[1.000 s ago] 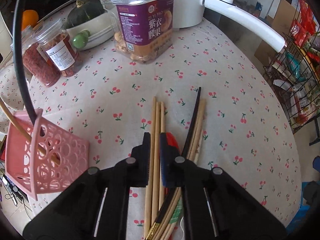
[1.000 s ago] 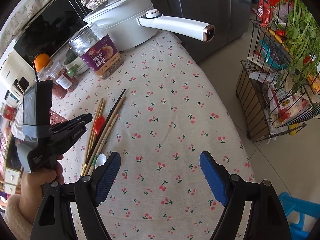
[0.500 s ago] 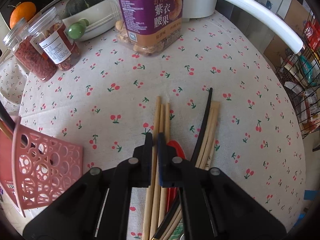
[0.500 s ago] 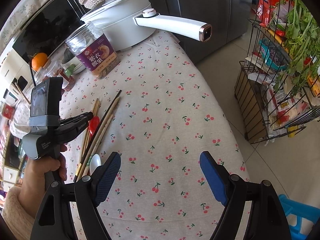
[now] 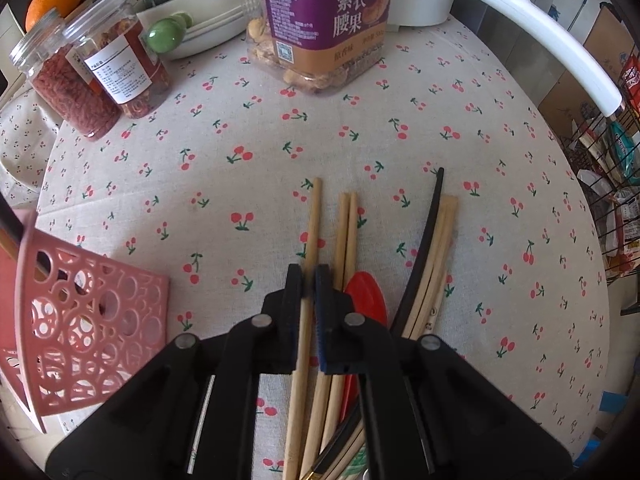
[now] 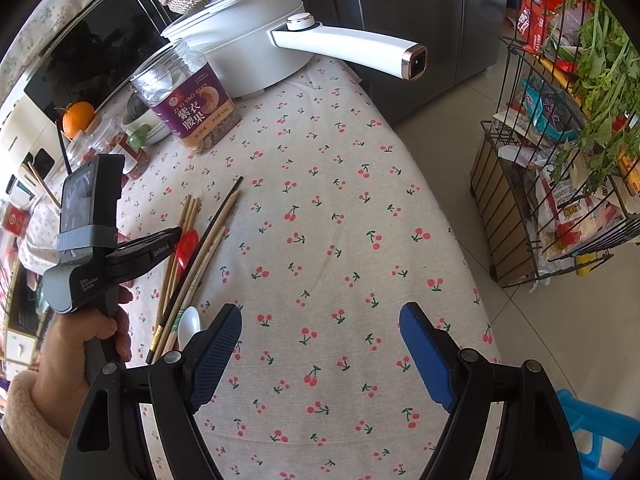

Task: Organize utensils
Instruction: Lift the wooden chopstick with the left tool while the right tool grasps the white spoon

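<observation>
Several wooden chopsticks (image 5: 347, 232), a black chopstick (image 5: 429, 224), a red spoon (image 5: 366, 292) and a white spoon (image 6: 189, 323) lie together on the cherry-print tablecloth (image 5: 500, 200). My left gripper (image 5: 308, 276) is shut on the leftmost wooden chopstick (image 5: 314, 216), which has come away from the others at its far end. It also shows in the right wrist view (image 6: 176, 234). A pink perforated utensil basket (image 5: 88, 320) sits to the left. My right gripper (image 6: 320, 336) is open and empty above the cloth.
A purple-labelled nut jar (image 5: 324, 16), two jars of dried red goods (image 5: 100, 72), a bowl with green things (image 5: 200, 20) and a white pot with a long handle (image 6: 348, 44) stand at the back. A wire rack (image 6: 560, 160) stands beyond the table's right edge.
My left gripper has closed on the leftmost wooden chopstick and moved forward along it; that chopstick has shifted apart from its neighbours. My right gripper has stayed open and moved little.
</observation>
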{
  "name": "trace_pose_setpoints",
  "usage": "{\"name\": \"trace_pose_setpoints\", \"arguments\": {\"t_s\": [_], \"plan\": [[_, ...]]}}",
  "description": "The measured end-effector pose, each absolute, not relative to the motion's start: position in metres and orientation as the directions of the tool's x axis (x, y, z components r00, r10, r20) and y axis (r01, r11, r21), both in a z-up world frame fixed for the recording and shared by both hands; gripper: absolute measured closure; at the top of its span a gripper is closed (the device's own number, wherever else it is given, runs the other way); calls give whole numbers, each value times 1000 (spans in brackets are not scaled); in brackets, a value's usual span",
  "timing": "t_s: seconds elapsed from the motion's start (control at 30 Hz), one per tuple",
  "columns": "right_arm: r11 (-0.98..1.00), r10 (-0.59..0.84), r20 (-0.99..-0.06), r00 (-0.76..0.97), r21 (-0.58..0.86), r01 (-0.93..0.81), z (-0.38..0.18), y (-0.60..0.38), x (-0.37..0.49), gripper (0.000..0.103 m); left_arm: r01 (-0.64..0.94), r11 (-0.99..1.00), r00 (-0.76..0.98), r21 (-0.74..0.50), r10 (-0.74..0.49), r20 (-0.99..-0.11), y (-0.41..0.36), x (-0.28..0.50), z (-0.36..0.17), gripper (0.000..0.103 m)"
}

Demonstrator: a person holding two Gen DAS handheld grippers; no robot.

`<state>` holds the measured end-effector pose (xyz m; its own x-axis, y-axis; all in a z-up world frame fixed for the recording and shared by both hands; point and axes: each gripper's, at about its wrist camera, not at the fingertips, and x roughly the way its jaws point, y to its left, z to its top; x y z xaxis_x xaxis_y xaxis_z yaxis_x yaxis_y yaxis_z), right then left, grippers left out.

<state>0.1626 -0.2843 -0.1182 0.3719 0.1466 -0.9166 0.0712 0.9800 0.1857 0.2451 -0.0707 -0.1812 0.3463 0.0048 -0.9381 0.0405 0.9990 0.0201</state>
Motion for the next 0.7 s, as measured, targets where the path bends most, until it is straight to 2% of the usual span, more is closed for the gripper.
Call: {"name": "trace_pose_setpoints", "arguments": {"t_s": [0.2,0.37,0.57,0.7], "plan": [[978,148,-920,364,191,83,-121,-285,163,20,88,996,330,19,-11,-944,-70,251,-184,96],[978,145,-919,366,190,90,-121,-286,163,20,136,989,326,-57,-99,-940,-69,232,-175,96],[973,171,-920,354,214,88,-122,-277,161,20,210,970,412,-119,-198,-889,-63,188,-133,96],[971,204,-926,317,233,56,-132,-260,159,20,255,961,481,-107,-222,-848,-53,157,-104,96]]}}
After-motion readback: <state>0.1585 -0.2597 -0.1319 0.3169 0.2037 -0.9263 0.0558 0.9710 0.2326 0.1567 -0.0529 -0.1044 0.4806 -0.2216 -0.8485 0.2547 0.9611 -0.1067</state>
